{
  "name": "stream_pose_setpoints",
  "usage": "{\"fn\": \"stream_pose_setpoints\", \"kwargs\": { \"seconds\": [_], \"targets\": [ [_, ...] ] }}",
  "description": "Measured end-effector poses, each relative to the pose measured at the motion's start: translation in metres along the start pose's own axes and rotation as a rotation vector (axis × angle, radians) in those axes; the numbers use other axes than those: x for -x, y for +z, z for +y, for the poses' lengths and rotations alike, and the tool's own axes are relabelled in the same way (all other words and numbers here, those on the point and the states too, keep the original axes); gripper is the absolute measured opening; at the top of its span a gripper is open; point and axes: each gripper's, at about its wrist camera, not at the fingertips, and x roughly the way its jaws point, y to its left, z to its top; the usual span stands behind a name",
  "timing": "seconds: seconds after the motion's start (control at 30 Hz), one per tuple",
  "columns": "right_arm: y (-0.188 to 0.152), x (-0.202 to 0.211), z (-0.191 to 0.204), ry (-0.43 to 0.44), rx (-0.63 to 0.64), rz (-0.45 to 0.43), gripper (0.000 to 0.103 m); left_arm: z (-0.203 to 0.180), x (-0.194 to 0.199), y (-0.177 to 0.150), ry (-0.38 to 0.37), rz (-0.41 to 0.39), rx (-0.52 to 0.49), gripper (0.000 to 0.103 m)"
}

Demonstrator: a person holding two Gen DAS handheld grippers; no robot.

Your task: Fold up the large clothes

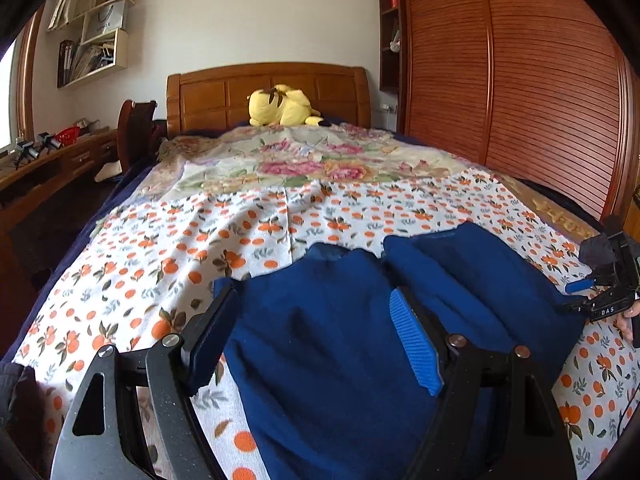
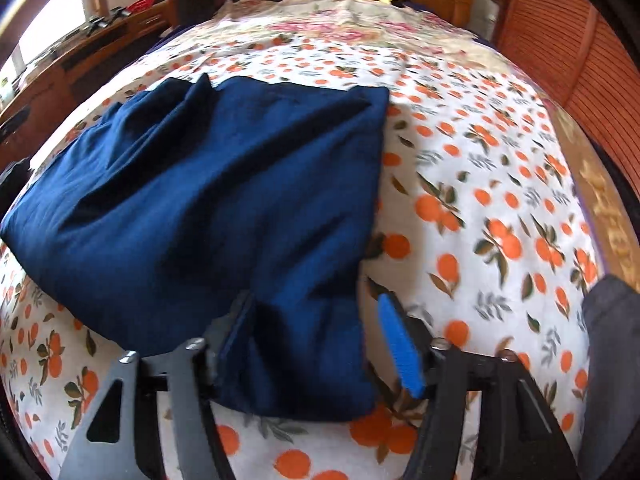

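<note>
Over the bed (image 1: 168, 264): left gripper (image 1: 316, 332) and right gripper (image 2: 316, 344) tilted down, jaws wide apart, straddling blue garment (image 2: 224, 200), gripping nothing.

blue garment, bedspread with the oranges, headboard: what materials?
Garment: looks like a soft matte knit or jersey, probably cotton; it drapes in rounded folds with no sheen. Bedspread: thin printed woven cloth, likely cotton; matte, with fine creases. Headboard: wood with a glossy varnish; panel grooves and highlights show.
</note>
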Motion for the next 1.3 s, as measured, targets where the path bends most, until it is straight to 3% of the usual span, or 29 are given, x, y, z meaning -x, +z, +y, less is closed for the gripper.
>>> {"fn": "stream_pose_setpoints", "kwargs": {
  "seconds": [0.1,0.33,0.57,0.7,0.73,0.77,0.83,0.87,0.97,1.13,1.3],
  "targets": [
    [-0.008,-0.001,-0.011,0.023,-0.026,0.012,0.072,0.000,0.006,-0.012,0.020,0.061,0.002,0.078],
    [-0.036,-0.011,-0.019,0.054,-0.039,-0.011,0.072,0.014,0.035,-0.072,0.057,0.224,0.045,0.079],
    [-0.040,-0.018,-0.017,0.066,-0.097,-0.035,0.072,0.013,0.046,-0.099,0.033,0.277,0.103,0.078],
    [-0.042,-0.020,-0.011,0.053,-0.122,-0.047,0.071,0.011,0.034,-0.107,0.000,0.318,0.117,0.059],
    [-0.042,-0.021,-0.009,0.065,-0.128,-0.054,0.062,0.011,0.031,-0.109,-0.009,0.327,0.126,0.053],
    [-0.038,-0.020,-0.004,0.089,-0.133,-0.058,0.047,0.012,0.027,-0.111,-0.025,0.343,0.140,0.049],
    [-0.037,-0.006,0.010,0.114,-0.135,-0.061,0.032,0.013,0.020,-0.113,-0.083,0.367,0.179,0.026],
    [-0.037,-0.002,0.013,0.096,-0.125,-0.065,0.023,0.012,0.019,-0.113,-0.095,0.372,0.190,0.024],
    [-0.035,0.012,0.016,0.068,-0.111,-0.103,0.016,0.002,0.026,-0.107,-0.056,0.364,0.161,0.016],
    [-0.037,0.050,0.020,0.080,-0.106,-0.180,0.013,-0.016,0.055,-0.092,-0.006,0.330,0.113,0.012],
    [-0.070,0.095,0.029,0.134,-0.105,-0.237,0.013,-0.030,0.094,-0.089,0.021,0.304,0.082,0.012]
  ]
}}
